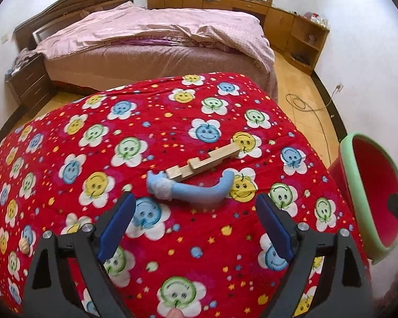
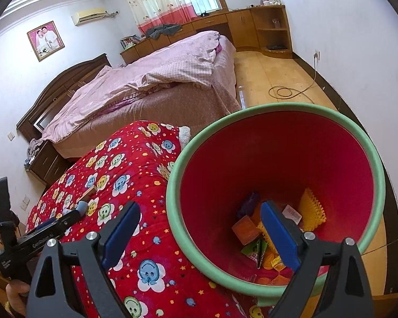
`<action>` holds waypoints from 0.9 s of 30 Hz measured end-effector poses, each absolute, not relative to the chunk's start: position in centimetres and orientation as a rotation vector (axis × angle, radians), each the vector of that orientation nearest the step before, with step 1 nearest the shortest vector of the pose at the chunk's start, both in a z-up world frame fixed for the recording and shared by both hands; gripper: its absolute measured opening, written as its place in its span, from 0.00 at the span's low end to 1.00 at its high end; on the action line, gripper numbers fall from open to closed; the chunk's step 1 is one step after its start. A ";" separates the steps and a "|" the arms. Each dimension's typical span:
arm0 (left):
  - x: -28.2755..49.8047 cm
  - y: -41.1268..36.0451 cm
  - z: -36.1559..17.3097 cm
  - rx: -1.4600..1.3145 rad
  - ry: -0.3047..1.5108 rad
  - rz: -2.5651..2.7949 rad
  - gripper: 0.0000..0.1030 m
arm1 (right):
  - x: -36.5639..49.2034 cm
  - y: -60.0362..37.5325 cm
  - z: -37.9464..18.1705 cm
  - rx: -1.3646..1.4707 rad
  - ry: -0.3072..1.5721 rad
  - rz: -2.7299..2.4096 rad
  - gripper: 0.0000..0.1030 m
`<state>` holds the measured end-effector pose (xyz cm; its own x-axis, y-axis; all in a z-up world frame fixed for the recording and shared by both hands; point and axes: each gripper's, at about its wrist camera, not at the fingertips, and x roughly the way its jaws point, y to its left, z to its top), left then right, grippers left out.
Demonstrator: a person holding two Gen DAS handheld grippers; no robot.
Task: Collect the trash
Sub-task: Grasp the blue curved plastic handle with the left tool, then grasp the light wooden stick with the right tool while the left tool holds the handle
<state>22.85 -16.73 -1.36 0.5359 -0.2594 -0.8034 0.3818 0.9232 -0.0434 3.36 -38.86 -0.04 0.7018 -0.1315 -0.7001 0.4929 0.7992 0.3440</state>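
Grippers both spread, nothing held.
Left gripper (image 1: 195, 221) hovers over red blanket (image 1: 92, 122), jaws wide, just short of blue curved piece (image 1: 188, 190) and wooden notched block (image 1: 201, 163) near blanket's right edge. Right gripper (image 2: 199, 228) gapes over red bin (image 2: 278, 159) beside that edge, trash (image 2: 268, 235) inside.

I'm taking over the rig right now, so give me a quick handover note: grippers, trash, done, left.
Left gripper: jaws open, empty, just short of the blue curved piece on the red blanket.
Right gripper: jaws open, empty, astride the near rim of the red bin.
Done: wrappers and a yellow mesh piece lie in the bin.
Left: the blue piece, the wooden piece, possibly a small shell.
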 end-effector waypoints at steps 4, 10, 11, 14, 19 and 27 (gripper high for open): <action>23.5 -17.7 -2.0 0.204 0.913 -0.347 0.88 | 3.5 -39.0 -0.2 0.551 0.716 -0.362 0.91; 24.7 -17.8 -2.3 0.242 0.920 -0.321 0.87 | 3.6 -39.0 -0.3 0.553 0.718 -0.360 0.91; 24.8 -17.8 -2.4 0.240 0.928 -0.322 0.82 | 3.6 -39.0 -0.3 0.554 0.719 -0.359 0.91; 25.1 -17.3 -2.6 0.199 0.951 -0.361 0.73 | 3.9 -39.0 -0.4 0.554 0.722 -0.352 0.91; 24.3 -16.6 -2.1 0.187 0.930 -0.372 0.72 | 4.4 -38.5 -0.1 0.543 0.720 -0.338 0.91; 23.6 -13.1 -0.6 0.098 0.908 -0.341 0.72 | 5.9 -36.8 0.8 0.510 0.714 -0.291 0.91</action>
<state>23.57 -13.10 -0.55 0.5660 -0.2482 -0.7862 0.3301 0.9420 -0.0598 5.87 -36.78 0.80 0.7230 -0.0821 -0.6860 0.4211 0.8395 0.3434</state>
